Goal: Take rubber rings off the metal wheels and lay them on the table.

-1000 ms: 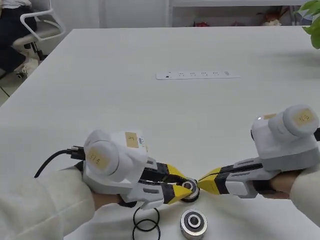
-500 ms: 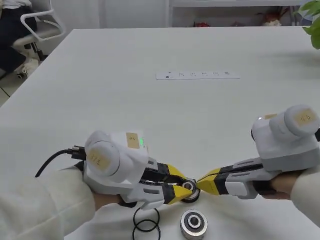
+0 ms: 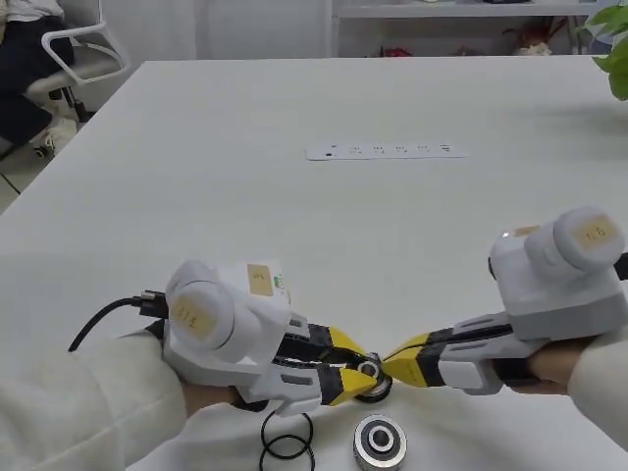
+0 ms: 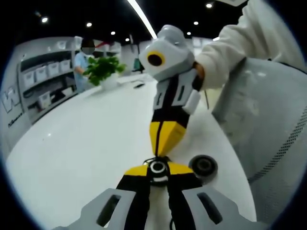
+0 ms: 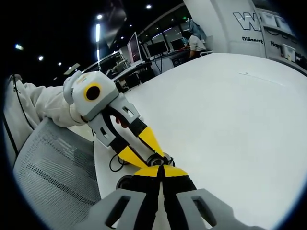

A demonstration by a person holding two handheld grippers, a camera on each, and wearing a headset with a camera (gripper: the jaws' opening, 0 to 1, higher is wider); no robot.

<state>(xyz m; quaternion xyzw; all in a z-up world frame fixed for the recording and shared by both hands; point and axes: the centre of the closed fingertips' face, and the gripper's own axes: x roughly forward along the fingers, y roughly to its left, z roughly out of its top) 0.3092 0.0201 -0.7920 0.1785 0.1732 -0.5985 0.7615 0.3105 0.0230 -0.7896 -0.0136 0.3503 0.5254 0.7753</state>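
Left hand-held gripper (image 3: 360,372), jaws slightly apart, meets right hand-held gripper (image 3: 390,364), jaws pressed together, head-on.

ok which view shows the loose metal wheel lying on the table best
The head view: the loose wheel lies face up and sharp, near the bottom edge. The left gripper view shows it whole but soft; the right gripper view, a dark edge of it.

Bright, even overhead light washes my tabletop (image 3: 294,206) almost white. Only a faint, soft shadow sits beneath my left tongs (image 3: 365,376) near its front edge. In both gripper views the ceiling lights (image 4: 140,18) glare, the edges bow, and the background turns soft.
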